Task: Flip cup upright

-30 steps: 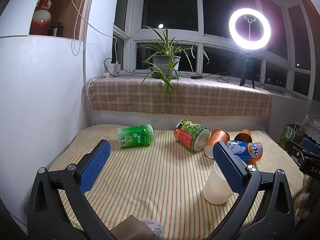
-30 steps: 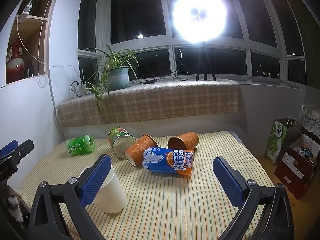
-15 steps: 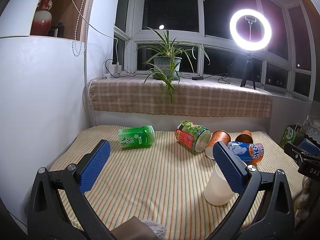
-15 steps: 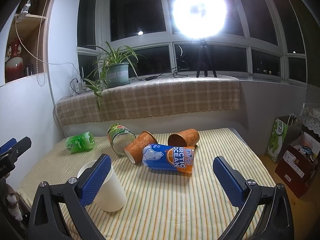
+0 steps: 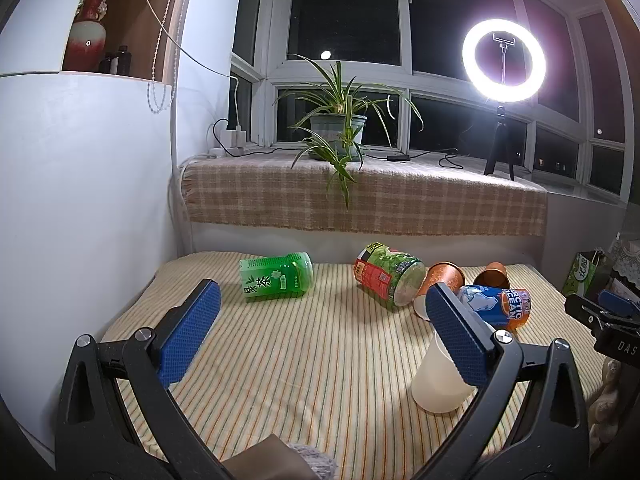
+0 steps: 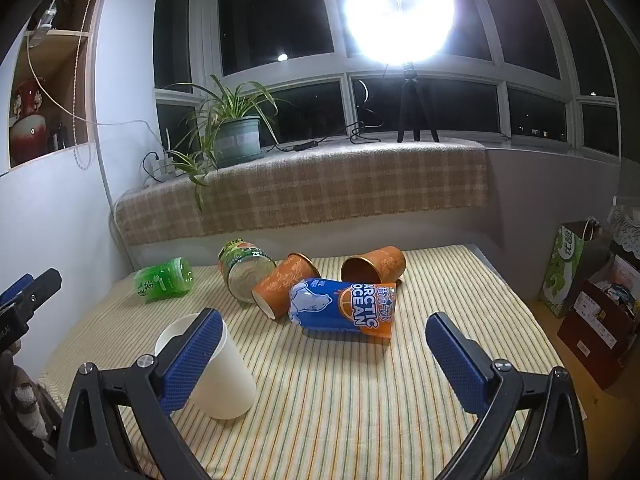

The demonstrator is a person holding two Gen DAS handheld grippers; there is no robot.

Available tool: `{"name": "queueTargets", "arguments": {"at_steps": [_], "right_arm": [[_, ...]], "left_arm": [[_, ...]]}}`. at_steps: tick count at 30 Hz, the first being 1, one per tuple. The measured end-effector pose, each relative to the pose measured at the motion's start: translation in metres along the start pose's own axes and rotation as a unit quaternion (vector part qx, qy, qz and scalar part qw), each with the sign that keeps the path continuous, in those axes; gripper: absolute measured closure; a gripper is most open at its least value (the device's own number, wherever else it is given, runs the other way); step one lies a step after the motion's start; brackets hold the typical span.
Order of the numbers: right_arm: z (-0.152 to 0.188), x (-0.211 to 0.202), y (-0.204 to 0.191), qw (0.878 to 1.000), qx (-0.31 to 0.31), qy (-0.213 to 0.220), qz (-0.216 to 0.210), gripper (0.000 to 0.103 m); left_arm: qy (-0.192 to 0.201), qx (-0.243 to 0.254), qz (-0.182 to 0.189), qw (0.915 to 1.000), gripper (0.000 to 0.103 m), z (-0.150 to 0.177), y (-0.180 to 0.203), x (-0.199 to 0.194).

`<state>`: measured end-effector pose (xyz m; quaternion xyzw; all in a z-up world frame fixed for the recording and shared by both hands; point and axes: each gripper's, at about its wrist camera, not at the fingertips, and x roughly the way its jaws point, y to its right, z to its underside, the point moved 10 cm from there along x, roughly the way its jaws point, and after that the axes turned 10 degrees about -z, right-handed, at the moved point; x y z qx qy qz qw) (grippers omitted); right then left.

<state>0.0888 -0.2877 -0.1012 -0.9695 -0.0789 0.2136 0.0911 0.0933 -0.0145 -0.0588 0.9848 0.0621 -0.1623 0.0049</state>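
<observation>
Several cups lie on their sides on the striped table: a green cup, a red-green cup, two orange cups and a blue "Arctic Ocean" cup. A white cup stands upright near the front; it also shows in the left wrist view, partly behind my right pad. My left gripper is open and empty above the front of the table. My right gripper is open and empty, short of the blue cup.
A wall stands left of the table. A checked cloth ledge behind it holds a potted plant and a ring light on a tripod. Bags and boxes stand beyond the table's right edge.
Both grippers have drifted slightly back and up; the cups sit a little lower and smaller in view. Nothing on the table has moved.
</observation>
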Motion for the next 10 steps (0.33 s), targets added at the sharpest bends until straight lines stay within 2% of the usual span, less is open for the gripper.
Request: {"name": "queueTargets", "arguments": {"at_steps": [10], "right_arm": [[0.0039,0.0084,-0.0028,1.000,-0.002,-0.012,-0.004,0.001]], "left_arm": [[0.004,0.000,-0.004,1.0000,0.000,-0.0025,-0.0025,0.0017]]}}
